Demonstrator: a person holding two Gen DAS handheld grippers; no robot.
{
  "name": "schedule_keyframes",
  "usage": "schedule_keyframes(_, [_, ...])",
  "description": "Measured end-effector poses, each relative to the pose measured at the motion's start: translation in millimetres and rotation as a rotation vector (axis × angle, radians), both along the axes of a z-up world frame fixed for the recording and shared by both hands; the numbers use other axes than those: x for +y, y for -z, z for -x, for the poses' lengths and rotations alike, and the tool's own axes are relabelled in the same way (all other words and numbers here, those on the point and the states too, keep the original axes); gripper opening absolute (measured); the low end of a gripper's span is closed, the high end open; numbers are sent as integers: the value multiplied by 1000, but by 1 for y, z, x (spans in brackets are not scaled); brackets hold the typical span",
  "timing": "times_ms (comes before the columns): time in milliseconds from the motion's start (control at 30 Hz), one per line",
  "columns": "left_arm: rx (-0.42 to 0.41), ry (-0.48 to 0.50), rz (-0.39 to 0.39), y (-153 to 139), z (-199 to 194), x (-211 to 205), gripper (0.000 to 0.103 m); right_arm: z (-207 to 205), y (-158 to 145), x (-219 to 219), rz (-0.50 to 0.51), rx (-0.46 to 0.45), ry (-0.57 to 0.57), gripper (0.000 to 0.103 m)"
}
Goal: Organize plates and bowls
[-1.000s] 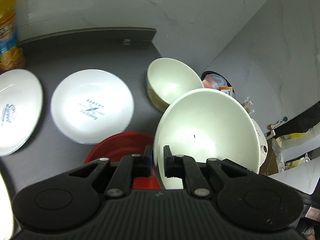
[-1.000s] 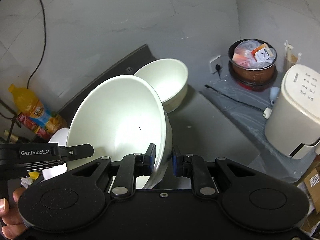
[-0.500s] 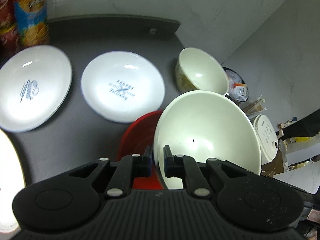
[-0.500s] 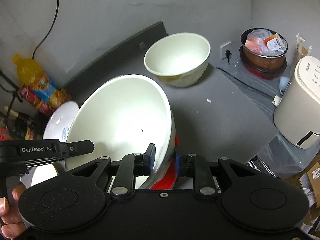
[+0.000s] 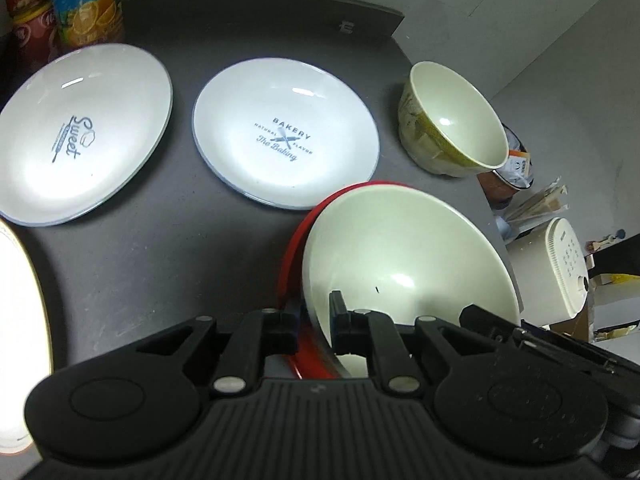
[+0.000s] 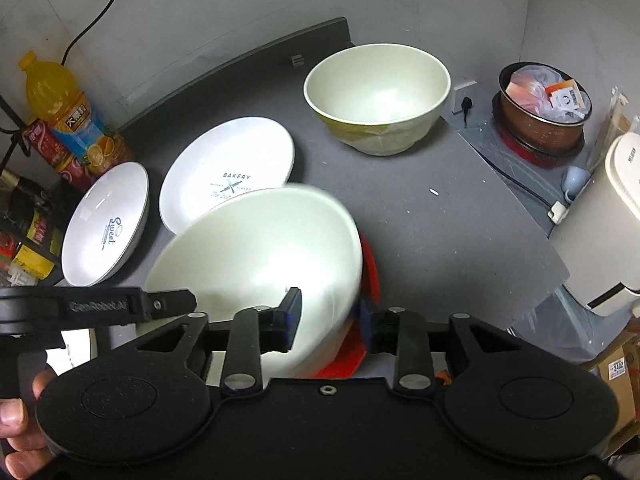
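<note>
Clearly, the main risk is the big bowl [image 5: 408,256] slipping or clacking down onto the red bowl [image 5: 294,248] beneath it, since it sits tilted and the right gripper [image 6: 328,320] has spread wide, its inner finger inside the rim, the outer clear of the wall. The left gripper [image 5: 314,330] pinches the rim narrowly at the bowl's 7 o'clock, so one thin grip carries the tilt. On the tabletop [image 5: 168,240], the small bowl [image 5: 452,120] stands at 1 o'clock, two plates toward 10 and 11.
</note>
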State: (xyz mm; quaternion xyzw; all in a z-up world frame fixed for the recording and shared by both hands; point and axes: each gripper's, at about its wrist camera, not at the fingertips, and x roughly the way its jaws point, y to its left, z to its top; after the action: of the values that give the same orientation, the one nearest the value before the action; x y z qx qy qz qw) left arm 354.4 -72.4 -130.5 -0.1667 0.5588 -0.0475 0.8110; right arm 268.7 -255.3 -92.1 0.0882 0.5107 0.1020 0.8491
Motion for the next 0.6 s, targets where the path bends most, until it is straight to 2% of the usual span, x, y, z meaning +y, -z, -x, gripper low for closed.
schedule_keyframes(200, [2, 2, -24, -7, -2, -2, 13, -3, -2, 1, 4, 10, -15, 43])
schedule_keyframes(233, [-5, 5, -30, -10, -2, -2, 14, -3, -4, 1, 4, 10, -12, 49])
schedule_keyframes(267, [-11, 12, -32, -14, -2, -3, 16, -2, -7, 1, 10, 0, -9, 57])
schedule_keyframes(333, [-28, 20, -44, -21, -3, -2, 22, -2, -13, 1, 8, -26, -18, 61])
schedule_keyframes(500, [-54, 1, -54, -33, -4, 3, 28, -6, -22, -5, -15, -45, -7, 62])
schedule_keyframes(600, [-73, 3, -71, -41, -9, 2, 42, -10, -25, -13, -19, -64, 11, 71])
